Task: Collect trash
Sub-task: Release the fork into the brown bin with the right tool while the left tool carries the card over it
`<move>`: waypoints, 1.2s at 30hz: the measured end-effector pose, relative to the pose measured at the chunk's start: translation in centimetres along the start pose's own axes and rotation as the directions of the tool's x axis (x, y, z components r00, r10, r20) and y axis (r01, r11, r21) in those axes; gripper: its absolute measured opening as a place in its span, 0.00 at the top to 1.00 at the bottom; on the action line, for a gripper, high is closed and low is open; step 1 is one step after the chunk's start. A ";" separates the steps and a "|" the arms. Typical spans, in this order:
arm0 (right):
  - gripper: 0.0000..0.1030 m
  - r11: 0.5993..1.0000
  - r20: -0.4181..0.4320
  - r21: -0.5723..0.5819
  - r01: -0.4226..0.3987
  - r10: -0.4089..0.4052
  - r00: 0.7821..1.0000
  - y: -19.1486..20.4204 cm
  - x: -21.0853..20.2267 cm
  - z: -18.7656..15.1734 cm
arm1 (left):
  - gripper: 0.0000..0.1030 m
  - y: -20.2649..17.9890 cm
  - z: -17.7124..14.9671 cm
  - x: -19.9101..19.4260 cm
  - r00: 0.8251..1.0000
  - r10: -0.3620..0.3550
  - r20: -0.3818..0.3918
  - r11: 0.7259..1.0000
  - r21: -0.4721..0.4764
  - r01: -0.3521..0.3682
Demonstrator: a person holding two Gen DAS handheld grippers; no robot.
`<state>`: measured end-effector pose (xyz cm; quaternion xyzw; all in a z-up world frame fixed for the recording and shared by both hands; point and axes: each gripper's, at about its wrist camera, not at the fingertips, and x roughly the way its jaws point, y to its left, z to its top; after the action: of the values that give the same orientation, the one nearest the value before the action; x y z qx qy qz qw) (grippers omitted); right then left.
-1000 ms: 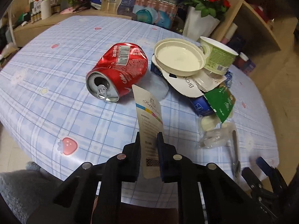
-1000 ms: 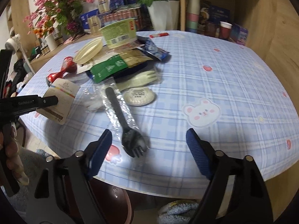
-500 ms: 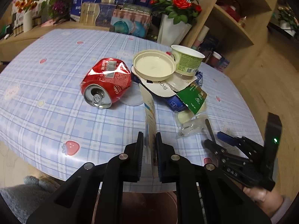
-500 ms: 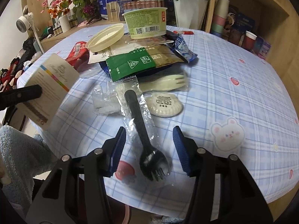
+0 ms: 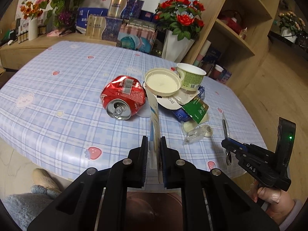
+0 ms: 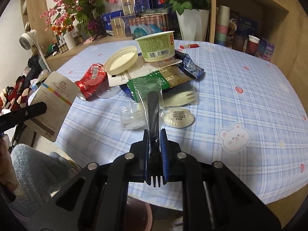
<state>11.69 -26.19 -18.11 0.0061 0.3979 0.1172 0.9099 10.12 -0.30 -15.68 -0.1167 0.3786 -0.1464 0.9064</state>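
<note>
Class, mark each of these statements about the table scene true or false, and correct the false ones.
1. The left claw grips a paper card. True.
2. The right claw is empty. False: it is shut on a wrapped black fork.
3. The red can stands upright. False: it lies crushed on its side.
4. The green cup stands upright on the wrappers. True.

A black plastic fork (image 6: pixel 153 115) in a clear wrapper sticks up, tines toward the camera, handle at 12 o'clock. A white paper tag (image 6: pixel 52 105) hangs at 9 o'clock — off the table. The crushed red can (image 5: pixel 123 98), cream lid (image 5: pixel 162 81), green cup (image 5: pixel 190 77) and wrappers lie heaped beyond.
</note>
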 end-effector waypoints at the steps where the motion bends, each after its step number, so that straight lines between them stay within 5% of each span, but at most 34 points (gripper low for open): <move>1: 0.86 1.000 0.001 0.006 -0.002 0.002 1.000 0.2 -0.3 0.0 | 0.88 0.1 0.0 -0.3 1.000 -0.004 0.003 1.000 -0.003 0.004; 12: 0.86 1.000 0.024 0.014 -0.003 0.002 1.000 2.1 -4.2 -1.9 | 0.88 -0.1 -1.2 -5.3 0.997 -0.011 0.078 0.998 0.055 0.006; 36: 0.86 0.997 -0.020 -0.032 -0.072 0.071 0.997 6.6 -8.7 -7.8 | 0.88 1.9 -5.8 -13.0 0.992 0.002 0.129 1.000 0.011 -0.004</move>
<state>-1.07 -22.36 -16.51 0.0042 0.4039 0.1563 0.9013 -2.48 5.47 -11.77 -0.1200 0.3187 -0.1393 0.9298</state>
